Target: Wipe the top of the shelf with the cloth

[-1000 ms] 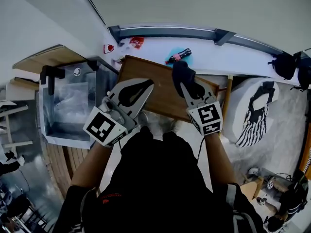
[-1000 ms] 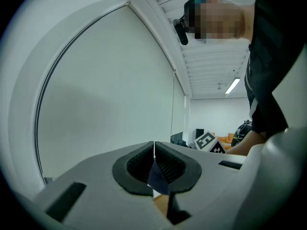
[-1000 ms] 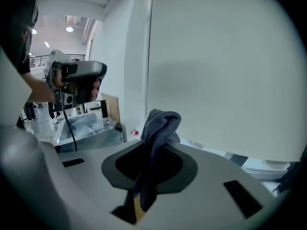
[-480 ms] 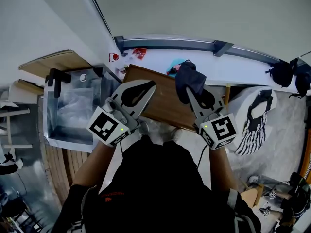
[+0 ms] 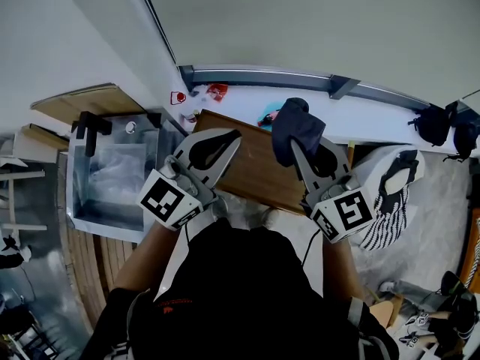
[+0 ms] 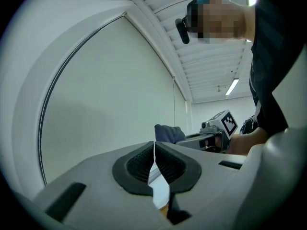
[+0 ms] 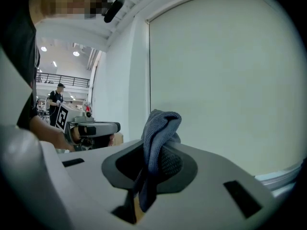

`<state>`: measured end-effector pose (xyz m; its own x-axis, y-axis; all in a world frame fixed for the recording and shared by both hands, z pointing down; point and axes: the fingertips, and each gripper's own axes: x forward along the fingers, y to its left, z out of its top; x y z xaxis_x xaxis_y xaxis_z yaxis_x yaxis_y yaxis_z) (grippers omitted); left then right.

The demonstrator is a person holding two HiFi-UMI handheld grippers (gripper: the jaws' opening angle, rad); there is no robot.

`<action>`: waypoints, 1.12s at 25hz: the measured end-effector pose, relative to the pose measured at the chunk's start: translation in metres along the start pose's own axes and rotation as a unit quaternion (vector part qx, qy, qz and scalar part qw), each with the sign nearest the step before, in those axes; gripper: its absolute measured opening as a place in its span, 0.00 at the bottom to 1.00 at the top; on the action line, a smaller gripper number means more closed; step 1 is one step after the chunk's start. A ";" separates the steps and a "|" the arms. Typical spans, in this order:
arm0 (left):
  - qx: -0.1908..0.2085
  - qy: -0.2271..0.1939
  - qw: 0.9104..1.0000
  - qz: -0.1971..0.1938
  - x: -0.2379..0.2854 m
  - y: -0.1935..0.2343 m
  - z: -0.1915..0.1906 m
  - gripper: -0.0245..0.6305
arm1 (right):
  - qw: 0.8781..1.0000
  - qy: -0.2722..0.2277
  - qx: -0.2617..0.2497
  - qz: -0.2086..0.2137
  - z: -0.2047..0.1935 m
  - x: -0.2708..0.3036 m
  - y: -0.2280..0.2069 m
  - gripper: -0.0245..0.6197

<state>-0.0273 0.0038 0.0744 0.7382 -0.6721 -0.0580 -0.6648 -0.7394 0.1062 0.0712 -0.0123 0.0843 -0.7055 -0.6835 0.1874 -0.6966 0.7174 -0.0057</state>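
Observation:
The brown wooden shelf top (image 5: pixel 251 163) lies below both grippers in the head view. My right gripper (image 5: pixel 300 137) is shut on a dark blue-grey cloth (image 5: pixel 294 126), which bunches above the jaws and hangs over the shelf's far right part. In the right gripper view the cloth (image 7: pixel 158 143) is pinched between the black pads and droops down. My left gripper (image 5: pixel 225 137) is shut with nothing in it, raised over the shelf's left half. In the left gripper view its pads (image 6: pixel 165 164) touch, and the cloth (image 6: pixel 168 132) shows beyond them.
A metal-framed cabinet with a clear plastic bag (image 5: pixel 112 167) stands left of the shelf. A white ledge (image 5: pixel 240 100) behind it holds red and turquoise items. A white seat with a striped cloth (image 5: pixel 394 190) is at the right. The wall is close ahead.
Both grippers have risen and tilted up toward the wall; the right one carried the cloth further from the shelf surface toward its far edge.

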 end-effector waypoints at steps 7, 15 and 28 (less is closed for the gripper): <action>0.007 -0.009 1.000 0.005 0.003 0.013 -0.006 0.08 | 1.000 -0.003 0.010 0.003 0.003 0.007 -0.005 0.12; 0.004 -0.004 1.000 0.003 0.014 0.019 -0.007 0.08 | 1.000 -0.004 0.014 0.005 0.003 0.013 -0.013 0.12; 0.008 -0.003 1.000 0.001 0.021 0.014 -0.014 0.08 | 1.000 -0.002 0.021 0.015 -0.003 0.011 -0.017 0.12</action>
<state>-0.0197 -0.0203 0.0884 0.7359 -0.6741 -0.0634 -0.6684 -0.7382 0.0913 0.0756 -0.0323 0.0891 -0.7271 -0.6616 0.1833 -0.6792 0.7321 -0.0521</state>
